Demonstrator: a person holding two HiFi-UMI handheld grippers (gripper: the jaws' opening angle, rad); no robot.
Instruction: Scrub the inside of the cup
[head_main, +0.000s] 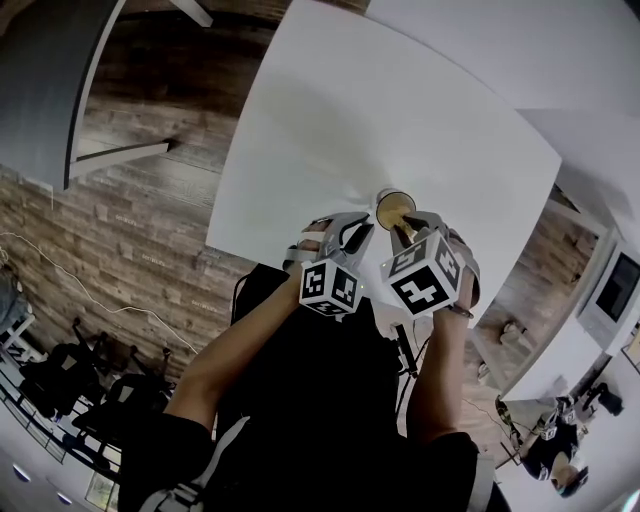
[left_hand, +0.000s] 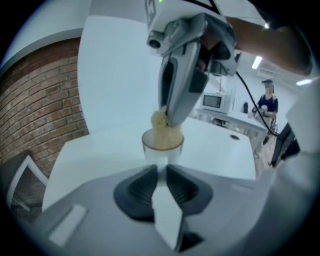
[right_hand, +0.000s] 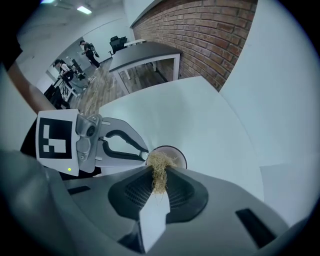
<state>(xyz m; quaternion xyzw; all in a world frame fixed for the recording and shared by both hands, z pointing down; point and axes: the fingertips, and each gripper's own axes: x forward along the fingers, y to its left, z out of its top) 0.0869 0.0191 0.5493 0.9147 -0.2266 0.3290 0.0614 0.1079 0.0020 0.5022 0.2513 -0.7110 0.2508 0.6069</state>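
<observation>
A clear cup (head_main: 394, 207) stands on the white table (head_main: 400, 110) close to its near edge. My left gripper (head_main: 366, 229) is shut on the cup's near wall (left_hand: 162, 150), with the jaws almost together around it. My right gripper (head_main: 403, 233) is shut on a straw-coloured fibrous scrubber (right_hand: 159, 171), and it reaches down from above with the scrubber's end (left_hand: 161, 127) inside the cup. In the right gripper view the cup's rim (right_hand: 178, 155) shows just past the jaws. There the left gripper (right_hand: 145, 155) touches the rim from the left.
A dark desk (head_main: 55, 85) stands at the far left over the wood floor, with a brick wall (right_hand: 210, 35) behind it. The table's near edge runs just under my hands. People (right_hand: 89, 50) and a microwave (left_hand: 215, 102) are far off.
</observation>
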